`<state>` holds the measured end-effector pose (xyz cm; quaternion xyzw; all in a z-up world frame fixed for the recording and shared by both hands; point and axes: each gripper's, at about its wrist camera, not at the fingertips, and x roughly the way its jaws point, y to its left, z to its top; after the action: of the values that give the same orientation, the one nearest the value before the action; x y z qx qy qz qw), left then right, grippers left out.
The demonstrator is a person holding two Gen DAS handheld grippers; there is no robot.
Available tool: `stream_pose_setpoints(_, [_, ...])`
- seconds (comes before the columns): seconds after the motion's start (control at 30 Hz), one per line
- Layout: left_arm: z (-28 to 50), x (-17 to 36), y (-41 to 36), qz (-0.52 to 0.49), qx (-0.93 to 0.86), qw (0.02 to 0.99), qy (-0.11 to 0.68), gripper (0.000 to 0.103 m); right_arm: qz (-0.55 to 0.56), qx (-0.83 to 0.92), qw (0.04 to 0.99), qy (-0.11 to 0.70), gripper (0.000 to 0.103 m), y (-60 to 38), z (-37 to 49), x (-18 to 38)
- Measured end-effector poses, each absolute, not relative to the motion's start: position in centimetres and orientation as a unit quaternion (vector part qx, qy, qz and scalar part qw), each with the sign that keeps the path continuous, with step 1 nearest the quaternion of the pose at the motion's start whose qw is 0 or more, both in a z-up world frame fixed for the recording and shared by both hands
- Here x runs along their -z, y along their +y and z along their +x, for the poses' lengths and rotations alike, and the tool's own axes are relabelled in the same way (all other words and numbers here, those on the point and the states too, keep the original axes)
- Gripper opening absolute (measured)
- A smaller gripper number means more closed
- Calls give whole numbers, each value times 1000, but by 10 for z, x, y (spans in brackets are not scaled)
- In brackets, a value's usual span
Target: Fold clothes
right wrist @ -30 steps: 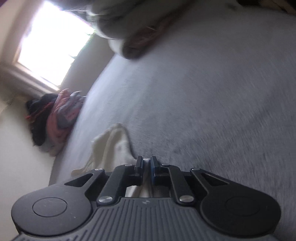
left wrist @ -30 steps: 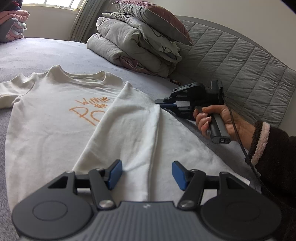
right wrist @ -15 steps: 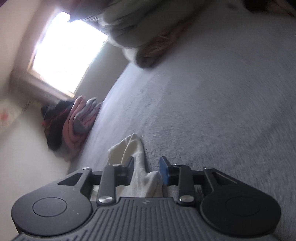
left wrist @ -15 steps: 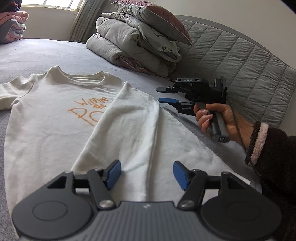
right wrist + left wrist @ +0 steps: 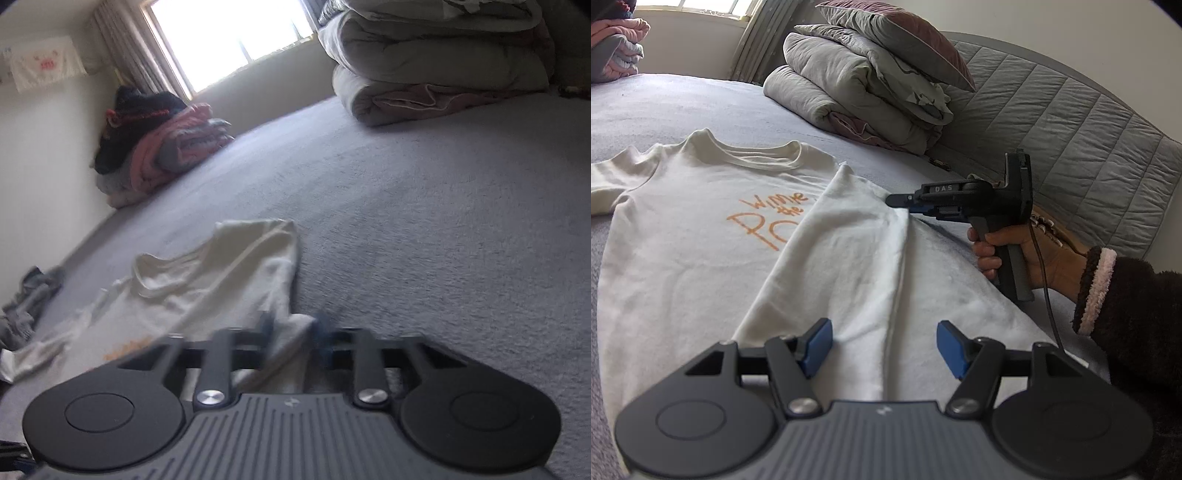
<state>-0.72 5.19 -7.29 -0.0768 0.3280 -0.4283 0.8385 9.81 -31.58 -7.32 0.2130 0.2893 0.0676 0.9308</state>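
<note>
A cream T-shirt [image 5: 701, 258] with orange lettering lies flat on the grey bed, its right side folded over the front as a long panel [image 5: 849, 266]. My left gripper [image 5: 884, 345] hovers open over the lower end of that panel, its blue pads apart and nothing pressed between them. A hand [image 5: 1034, 251] holds my right gripper [image 5: 897, 203] level at the upper right edge of the fold. In the right wrist view the right gripper [image 5: 293, 332] is blurred; its jaws are closing with a narrow gap, and shirt cloth [image 5: 207, 280] shows in that gap without being pinched.
A folded grey duvet with a pillow on top [image 5: 868, 88] sits at the bed's head against the quilted headboard [image 5: 1089, 129]. A pile of pink and dark clothes [image 5: 159, 147] lies under the window. A crumpled grey garment [image 5: 26, 306] is at the bed's far edge.
The right gripper rolled from lying on its side to upright and rose slightly. Its jaws went from shut to apart, then narrowed. The left gripper stayed put.
</note>
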Motion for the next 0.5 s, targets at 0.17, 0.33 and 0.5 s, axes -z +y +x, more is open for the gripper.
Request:
stream_pose_setpoints(0.17, [-8,73,52,-76,428,839,328,64,279,-45,911,300,15,-329,94,82])
stream_pose_setpoints(0.33, [-8,71,52,-72,428,839,329,64,282,-34,913,291,21,-324,90,82])
stream_pose_setpoints(0.5, [-6,64,54,-78,433,838,323,64,166,-38,952,254,41,-295,75,53])
